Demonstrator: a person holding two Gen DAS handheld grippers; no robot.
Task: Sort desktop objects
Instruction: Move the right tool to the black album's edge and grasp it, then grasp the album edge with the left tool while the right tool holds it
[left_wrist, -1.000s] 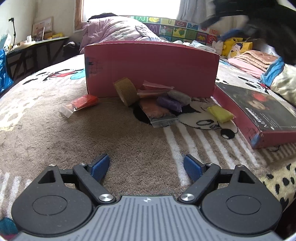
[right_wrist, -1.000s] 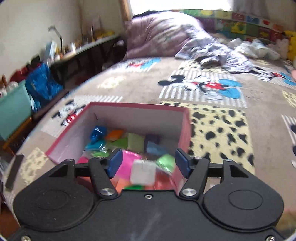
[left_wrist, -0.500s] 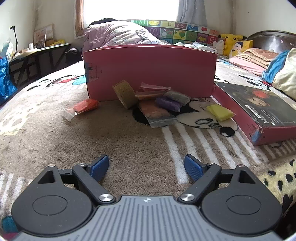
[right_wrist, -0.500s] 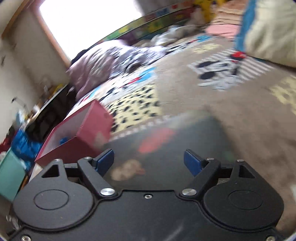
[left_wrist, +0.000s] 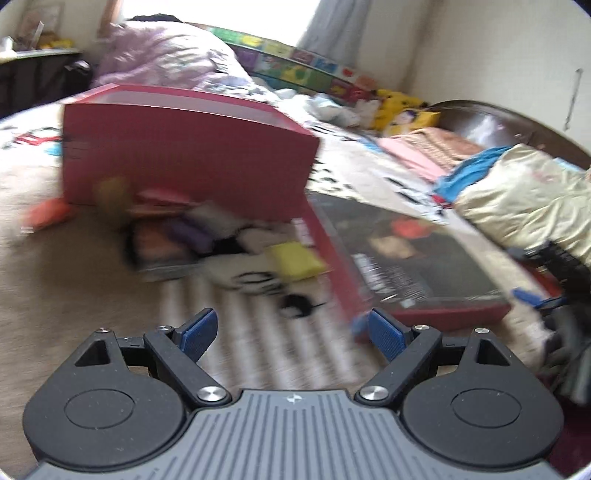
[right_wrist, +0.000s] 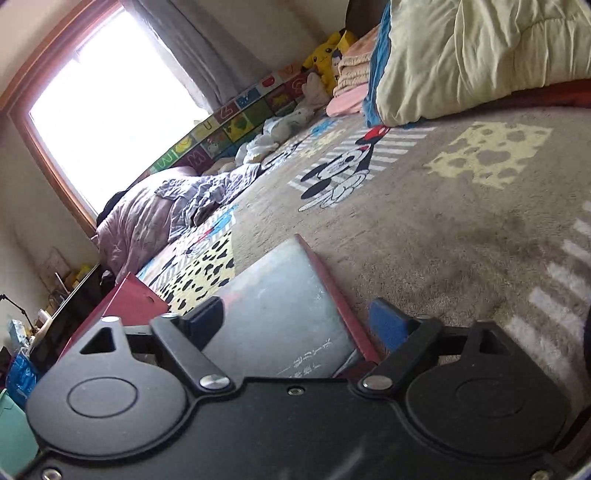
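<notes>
Both grippers empty, between picks; packets not yet boxed.

My left gripper (left_wrist: 288, 334) is spread wide with nothing between its fingers, my right gripper (right_wrist: 295, 321) likewise, over the lid (right_wrist: 280, 310). Packets (left_wrist: 184, 229) lie against the box (left_wrist: 184, 147), the yellow one (left_wrist: 295, 260) nearest the lid. Next, I judge: close on one. All sits on a cartoon carpet (right_wrist: 443, 221); bedding and a window lie beyond.

Black grippers (left_wrist: 291, 332), blue finger pads (left_wrist: 384, 334)
</notes>
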